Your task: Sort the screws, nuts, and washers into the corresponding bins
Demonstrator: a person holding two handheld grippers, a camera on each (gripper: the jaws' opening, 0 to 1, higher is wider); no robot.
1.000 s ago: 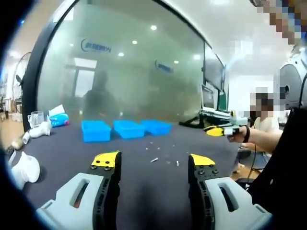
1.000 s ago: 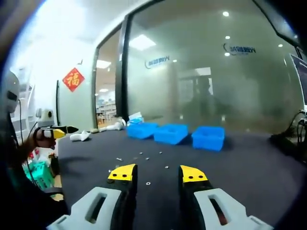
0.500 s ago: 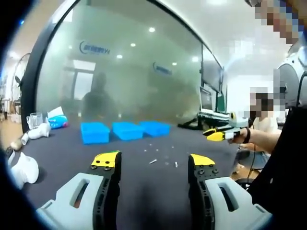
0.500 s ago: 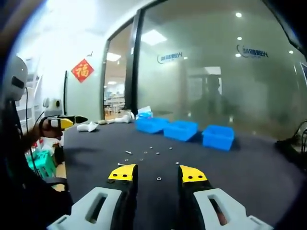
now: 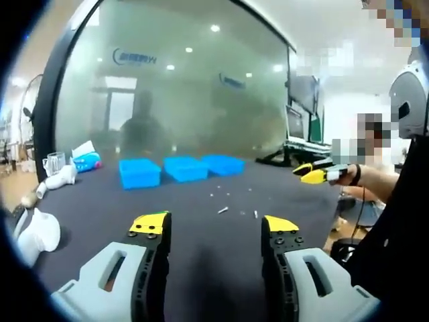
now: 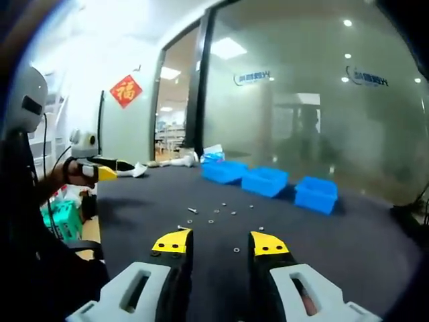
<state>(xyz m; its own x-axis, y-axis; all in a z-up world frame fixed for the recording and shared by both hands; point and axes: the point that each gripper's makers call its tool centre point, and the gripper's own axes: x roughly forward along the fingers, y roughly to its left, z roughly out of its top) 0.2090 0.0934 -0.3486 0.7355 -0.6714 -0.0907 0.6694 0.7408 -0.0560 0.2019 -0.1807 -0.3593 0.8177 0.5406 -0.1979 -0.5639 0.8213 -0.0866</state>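
Right — both grippers hang above the dark table (image 5: pixel 201 268), left gripper (image 5: pixel 214 227) and right gripper (image 6: pixel 214 241) each gaping and empty. Nothing sorted yet, I'd judge — next, reach down for a scattered screw (image 5: pixel 222 210) and carry it toward the blue bins (image 5: pixel 181 168).

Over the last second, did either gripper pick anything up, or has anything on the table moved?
Nothing was picked up. Both grippers, the left gripper and the right gripper, stayed open and empty. Only the cameras shifted: the right gripper view has come nearer the scattered hardware. The three blue bins and the loose pieces on the dark table lie as before.
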